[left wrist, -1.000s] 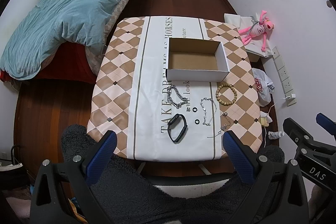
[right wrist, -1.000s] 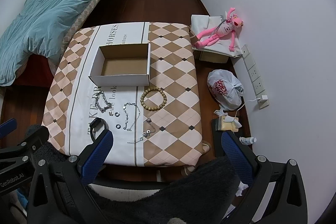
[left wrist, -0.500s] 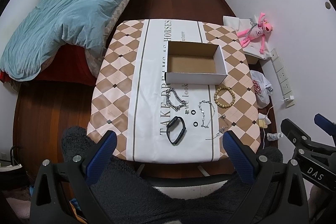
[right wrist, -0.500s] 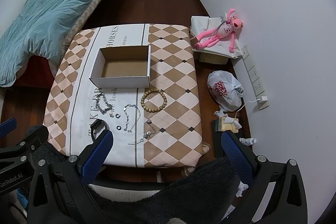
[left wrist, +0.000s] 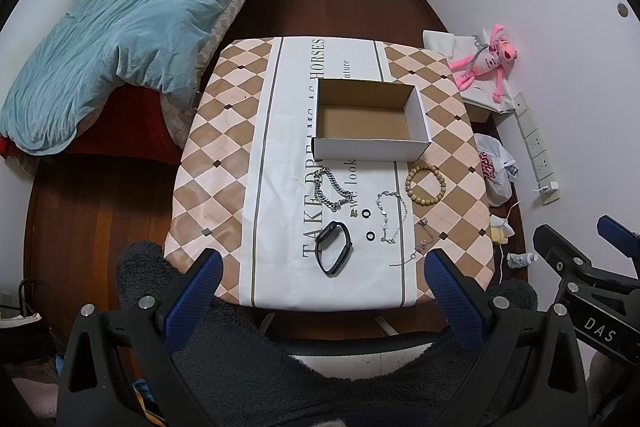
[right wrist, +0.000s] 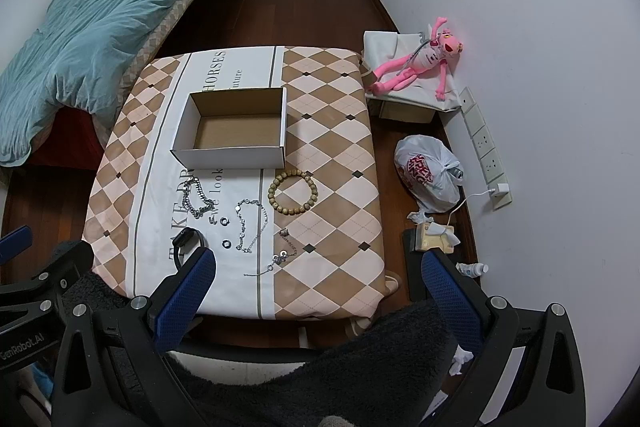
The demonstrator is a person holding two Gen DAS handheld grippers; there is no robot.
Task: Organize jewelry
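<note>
Both grippers spread wide, holding nothing: left gripper point(left wrist: 320, 279) and right gripper point(right wrist: 316, 277) at frame bottom, above the table point(left wrist: 224, 155) edge. Open cardboard box point(left wrist: 370, 121) sits mid-frame; jewelry lies just below it: chunky chain point(left wrist: 330, 189), bead bracelet point(left wrist: 425, 184), black band point(left wrist: 333, 253), thin chains point(left wrist: 394, 217).

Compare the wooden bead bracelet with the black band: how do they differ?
The wooden bead bracelet is tan, made of separate round beads, and lies near the cardboard box. The black band is dark, a smooth strap, and lies nearer the table's front edge. Both lie as loops on the tablecloth, outside the box.
</note>
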